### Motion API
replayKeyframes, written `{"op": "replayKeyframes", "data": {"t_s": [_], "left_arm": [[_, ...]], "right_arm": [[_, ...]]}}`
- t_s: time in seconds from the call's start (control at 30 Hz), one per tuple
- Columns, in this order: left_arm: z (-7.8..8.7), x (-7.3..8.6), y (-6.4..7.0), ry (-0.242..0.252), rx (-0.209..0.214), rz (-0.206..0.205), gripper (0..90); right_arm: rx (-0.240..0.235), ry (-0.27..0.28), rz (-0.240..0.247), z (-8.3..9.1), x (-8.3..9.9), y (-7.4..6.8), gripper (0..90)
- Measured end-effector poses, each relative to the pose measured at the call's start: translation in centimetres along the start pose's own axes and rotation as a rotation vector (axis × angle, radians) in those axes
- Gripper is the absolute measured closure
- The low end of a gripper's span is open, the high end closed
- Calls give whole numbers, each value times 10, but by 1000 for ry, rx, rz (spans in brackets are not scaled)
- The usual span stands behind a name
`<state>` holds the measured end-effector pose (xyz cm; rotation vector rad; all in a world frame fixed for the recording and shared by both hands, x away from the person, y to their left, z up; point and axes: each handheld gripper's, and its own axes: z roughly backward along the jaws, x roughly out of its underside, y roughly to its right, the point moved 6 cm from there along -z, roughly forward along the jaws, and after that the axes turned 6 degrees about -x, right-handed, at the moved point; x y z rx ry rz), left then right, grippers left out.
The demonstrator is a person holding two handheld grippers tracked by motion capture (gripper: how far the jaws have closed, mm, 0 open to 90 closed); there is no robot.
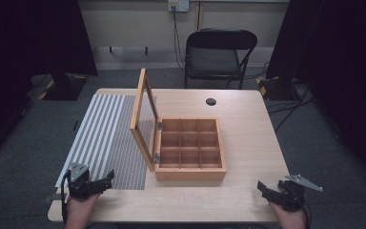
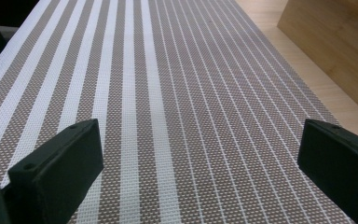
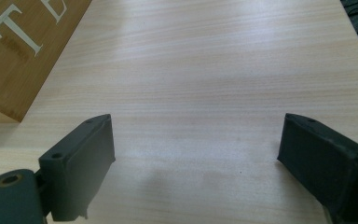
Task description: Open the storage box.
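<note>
White serif capitals are printed on the front wall of the wooden box (image 3: 16,56); in the right gripper view a full "T" and part of a following letter can be read, the rest cut off by the frame. The box (image 1: 189,172) sits at the centre of the table (image 1: 252,143), made of warm, smooth-grained wood, square in plan and divided by thin slats into nine equal compartments. Its framed lid (image 1: 140,117), with a clear pane, stands open and nearly upright on the box's nine o'clock side, hinged there by two small metal hinges. A woven placemat (image 1: 102,138), brown mesh with pale stripes of varied width, lies at nine o'clock of the box. The left gripper (image 1: 102,183), matte black plastic, hovers over the mat's near edge at seven o'clock, jaws spread wide and holding nothing. The right gripper (image 1: 266,190) is at five o'clock over bare pale laminate, jaws likewise released and empty
</note>
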<state>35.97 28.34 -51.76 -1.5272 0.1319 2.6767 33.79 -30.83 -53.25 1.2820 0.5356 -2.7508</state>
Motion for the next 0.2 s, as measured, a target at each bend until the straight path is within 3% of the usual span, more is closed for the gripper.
{"op": "replayKeyframes", "data": {"t_s": [0.2], "left_arm": [[-2,-1,1,9,-1,-1,0]], "right_arm": [[0,8,-2,1,0,1,94]]}}
